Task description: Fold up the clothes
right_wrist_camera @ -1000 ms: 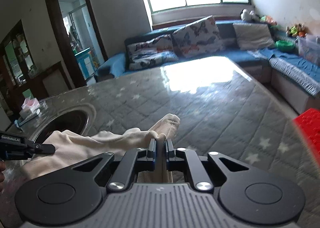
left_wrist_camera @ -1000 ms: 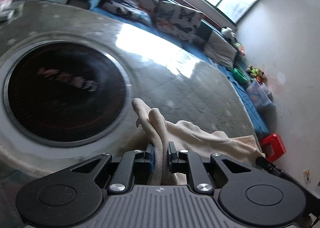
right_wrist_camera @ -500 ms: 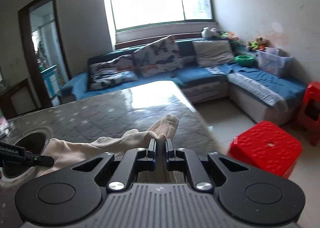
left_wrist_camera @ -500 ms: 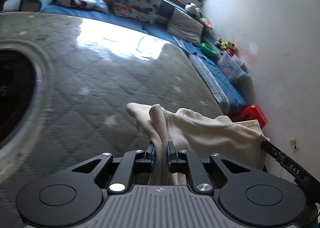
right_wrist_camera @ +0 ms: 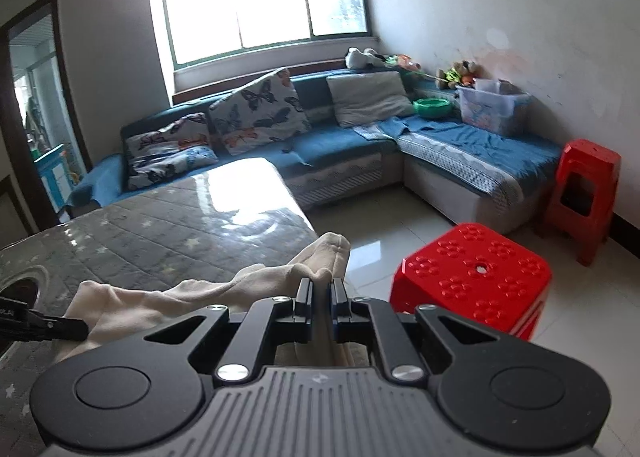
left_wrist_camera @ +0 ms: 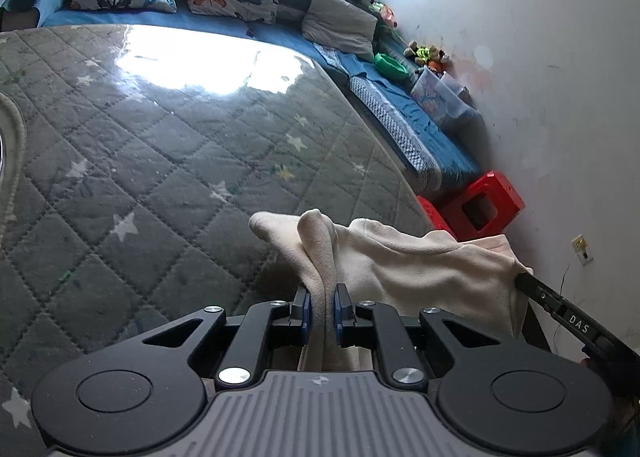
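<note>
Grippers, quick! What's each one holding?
Left gripper: closed on the cream garment.
Right gripper: closed on the same garment.

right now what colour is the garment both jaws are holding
Cream, plain with no pattern; the garment shows best in the left wrist view.

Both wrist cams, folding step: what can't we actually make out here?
- Cream garment: lower part hidden behind the left gripper body in the left wrist view, and behind the right gripper body in the right; type unclear.
- Table: left side cut off by the left wrist frame edge.
</note>
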{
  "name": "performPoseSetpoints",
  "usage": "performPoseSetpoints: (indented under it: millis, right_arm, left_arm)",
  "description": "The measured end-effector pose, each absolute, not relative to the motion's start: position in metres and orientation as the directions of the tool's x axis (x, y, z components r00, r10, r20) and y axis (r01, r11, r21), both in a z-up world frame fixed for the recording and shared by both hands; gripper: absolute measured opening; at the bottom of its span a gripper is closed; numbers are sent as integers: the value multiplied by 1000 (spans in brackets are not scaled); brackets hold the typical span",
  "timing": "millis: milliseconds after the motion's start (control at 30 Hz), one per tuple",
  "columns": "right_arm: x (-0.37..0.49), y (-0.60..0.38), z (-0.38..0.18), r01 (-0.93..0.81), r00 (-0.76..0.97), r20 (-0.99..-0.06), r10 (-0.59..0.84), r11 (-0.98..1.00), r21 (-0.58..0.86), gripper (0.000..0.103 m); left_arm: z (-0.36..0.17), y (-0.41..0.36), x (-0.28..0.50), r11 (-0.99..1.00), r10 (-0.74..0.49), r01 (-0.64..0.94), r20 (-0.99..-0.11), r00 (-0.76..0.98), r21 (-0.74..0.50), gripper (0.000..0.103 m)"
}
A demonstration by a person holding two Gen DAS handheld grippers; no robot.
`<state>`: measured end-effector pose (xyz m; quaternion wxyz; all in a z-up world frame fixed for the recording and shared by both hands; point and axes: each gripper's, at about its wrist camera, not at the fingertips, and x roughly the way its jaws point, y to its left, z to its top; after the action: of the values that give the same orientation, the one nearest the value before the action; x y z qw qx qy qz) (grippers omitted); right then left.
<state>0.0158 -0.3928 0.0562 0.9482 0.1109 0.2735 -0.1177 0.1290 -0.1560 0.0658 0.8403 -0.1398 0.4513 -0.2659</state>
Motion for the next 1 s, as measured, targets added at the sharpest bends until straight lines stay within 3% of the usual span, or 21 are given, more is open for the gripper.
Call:
performPoseSetpoints:
  millis: [633,833,900,967,1000]
  right_arm:
    - [15,-401,23,327,761,-625,-176,936,134,8]
    - [13,-401,16,329,745,-644,-174,936,128,9]
    - [12,-401,18,333,747,-641,-177,934,131,9]
    - [11,-402,21,334,751,-635,-178,933,134,10]
    - [11,-401,23,329,756,-632,-173,934,138,10]
  left_arm:
    - [48,-157,124,849,-525,323,-737,426,-418,13]
    - [50,-156,122,860,-506,316,-742,439,-400,18]
    - [52,-155,122,866,-496,316,-741,452,-387,22]
    - [56,-155,122,873,-485,313,-739,468,-374,38]
    - [59,-155,123,875,-481,313,-736,477,-369,39]
